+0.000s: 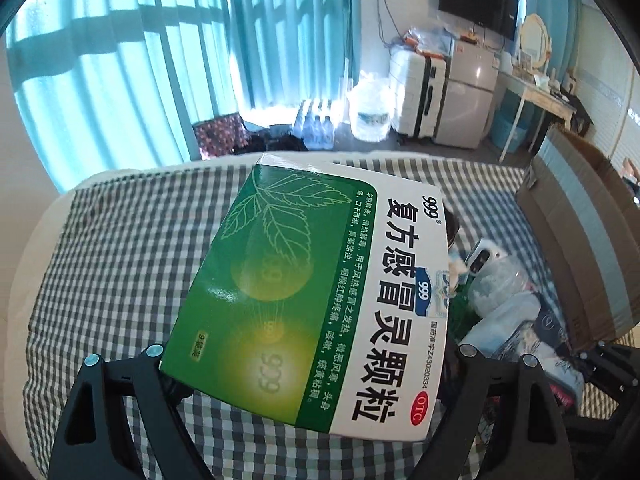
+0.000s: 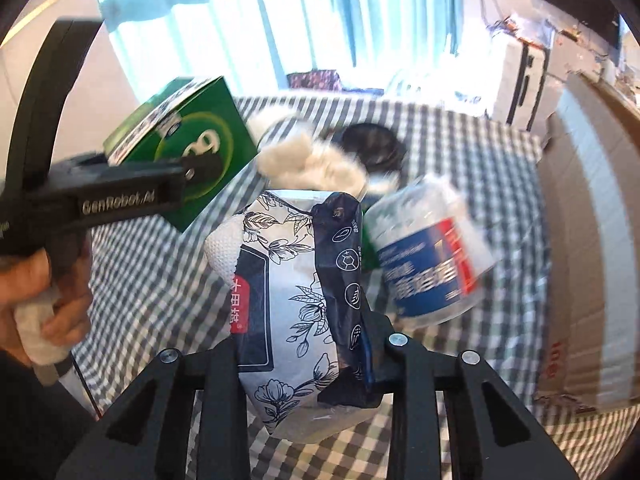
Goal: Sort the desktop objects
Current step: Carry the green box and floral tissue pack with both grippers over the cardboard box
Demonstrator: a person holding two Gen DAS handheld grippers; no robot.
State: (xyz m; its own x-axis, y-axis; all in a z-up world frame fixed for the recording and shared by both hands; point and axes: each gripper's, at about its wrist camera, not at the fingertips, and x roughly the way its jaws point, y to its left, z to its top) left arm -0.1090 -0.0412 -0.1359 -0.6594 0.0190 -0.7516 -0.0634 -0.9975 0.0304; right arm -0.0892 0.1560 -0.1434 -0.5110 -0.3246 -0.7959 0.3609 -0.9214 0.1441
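Surface: I am looking at a checked cloth [image 1: 128, 264] in grey-green and white, lying over a pale padded base.
Left gripper [image 1: 304, 364]: I am seeing it gripping the green medicine box [image 1: 304, 288] across its width, jaws standing wide on the box, lifted clear of the cloth.
Right gripper [image 2: 308, 356]: I am seeing it pinching the floral tissue pack [image 2: 292, 304] upright, jaws nearly together.
Clutter: a white jar with a blue label [image 2: 428, 252], a fluffy white item [image 2: 308, 160] and a dark round thing [image 2: 372, 144] are lying beyond the pack.
Right edge: a cardboard box [image 2: 588, 264] is standing beside the cloth.
Room: teal curtains [image 1: 132, 60] are glowing with window light; a white suitcase [image 1: 416, 92], a small fridge [image 1: 468, 96], water bottles [image 1: 316, 128] and a wall television [image 1: 476, 0] are sitting behind.
Person: a hand [image 2: 36, 280] is holding the left gripper's handle.
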